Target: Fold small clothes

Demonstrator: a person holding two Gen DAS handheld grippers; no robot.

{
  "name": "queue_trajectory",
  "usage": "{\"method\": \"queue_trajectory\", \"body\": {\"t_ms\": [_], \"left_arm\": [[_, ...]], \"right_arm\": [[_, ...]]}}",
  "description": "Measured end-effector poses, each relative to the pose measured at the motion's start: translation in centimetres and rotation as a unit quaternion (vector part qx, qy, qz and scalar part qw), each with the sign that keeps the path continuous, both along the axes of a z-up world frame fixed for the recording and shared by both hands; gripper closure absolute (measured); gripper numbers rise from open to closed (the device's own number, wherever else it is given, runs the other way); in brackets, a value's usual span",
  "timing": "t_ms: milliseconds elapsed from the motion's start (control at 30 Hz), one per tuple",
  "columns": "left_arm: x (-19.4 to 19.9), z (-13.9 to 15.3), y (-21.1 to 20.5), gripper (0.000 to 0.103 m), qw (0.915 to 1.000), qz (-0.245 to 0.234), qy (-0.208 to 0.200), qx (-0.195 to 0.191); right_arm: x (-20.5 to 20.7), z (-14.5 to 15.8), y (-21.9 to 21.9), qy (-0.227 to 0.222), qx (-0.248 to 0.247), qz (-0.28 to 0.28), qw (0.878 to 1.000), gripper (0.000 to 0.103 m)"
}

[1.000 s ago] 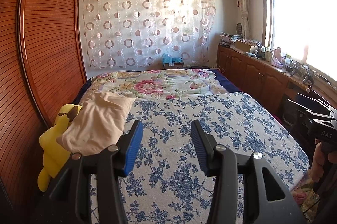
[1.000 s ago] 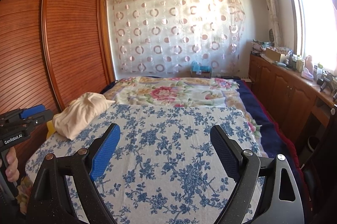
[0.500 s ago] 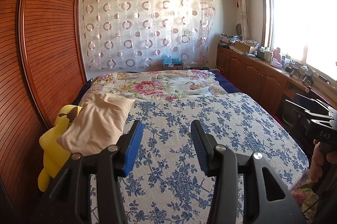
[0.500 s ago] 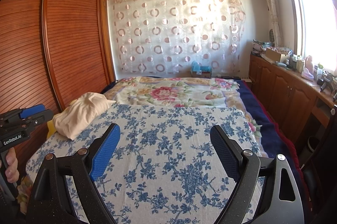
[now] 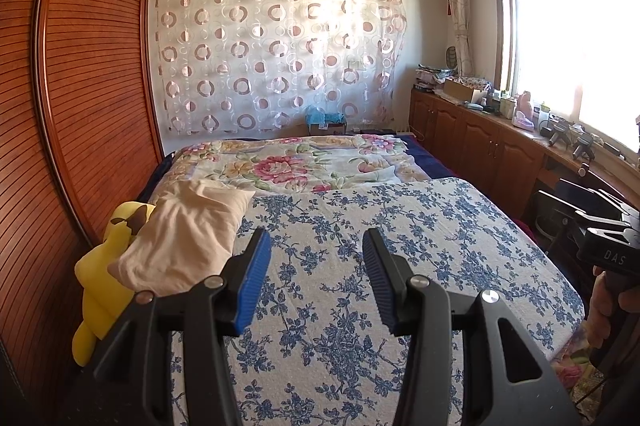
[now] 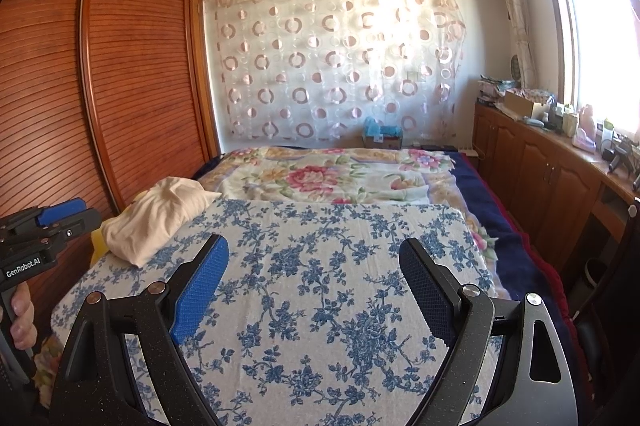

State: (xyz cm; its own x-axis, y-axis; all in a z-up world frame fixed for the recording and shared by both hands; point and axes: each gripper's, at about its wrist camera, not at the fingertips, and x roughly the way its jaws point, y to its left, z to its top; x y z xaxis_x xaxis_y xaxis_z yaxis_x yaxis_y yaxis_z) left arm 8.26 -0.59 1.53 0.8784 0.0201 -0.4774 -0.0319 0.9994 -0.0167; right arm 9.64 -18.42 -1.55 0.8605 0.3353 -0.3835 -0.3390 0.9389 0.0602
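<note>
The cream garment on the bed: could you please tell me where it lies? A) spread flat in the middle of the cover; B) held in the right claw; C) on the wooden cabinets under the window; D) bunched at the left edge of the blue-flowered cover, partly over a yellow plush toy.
D: the cream garment sits crumpled at the left edge of the blue-flowered cover, overlapping the yellow plush toy; both claws are empty.

Cream garment [image 5: 182,238] sits bunched in a loose, pillow-like heap at the left edge of the blue-floral cover [image 5: 360,266], unfolded, with soft creases across the top. Its far end reaches the seam where the pink-flower quilt [image 5: 288,162] starts, and its left side overhangs a yellow plush toy [image 5: 102,266]. From the right wrist view it's the same lump [image 6: 156,218], near the wardrobe side.
</note>
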Motion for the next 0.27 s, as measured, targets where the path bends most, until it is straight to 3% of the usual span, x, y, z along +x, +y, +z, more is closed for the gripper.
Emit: {"method": "queue_trajectory", "body": {"t_ms": [267], "left_arm": [[-0.05,-0.1,0.03,0.056,1.0,0.0,0.0,0.0]], "right_arm": [[-0.02,-0.03,0.05,0.0,0.0,0.0,1.0,0.014]]}}
